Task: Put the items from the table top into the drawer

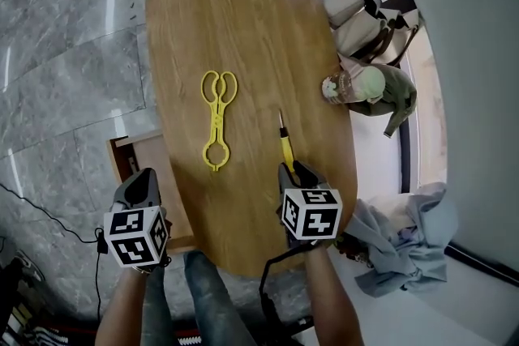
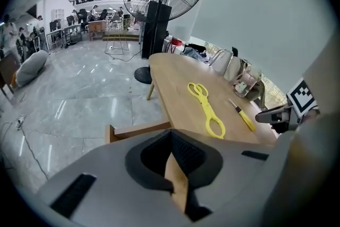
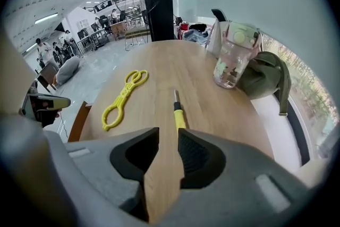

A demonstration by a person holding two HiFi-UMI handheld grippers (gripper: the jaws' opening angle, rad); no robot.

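The right gripper (image 1: 293, 170) hovers with its jaws apart and empty at the handle end of the screwdriver (image 1: 285, 143), which lies just right of the yellow tongs (image 1: 217, 121). I'd set the pads squarely across the fat yellow handle, not the thin metal shaft, as round plastic may roll on the smooth wooden table (image 1: 243, 12). The tongs lie flat, arms closed, gripping nothing. Left of them the left gripper (image 1: 144, 176), jaws together and empty, hangs over the open wooden drawer (image 1: 123, 151).

The right gripper's (image 3: 169, 138) jaws stand apart over an oval wooden table (image 3: 175, 64). A yellow-handled metal screwdriver (image 3: 179, 114) lies just ahead.
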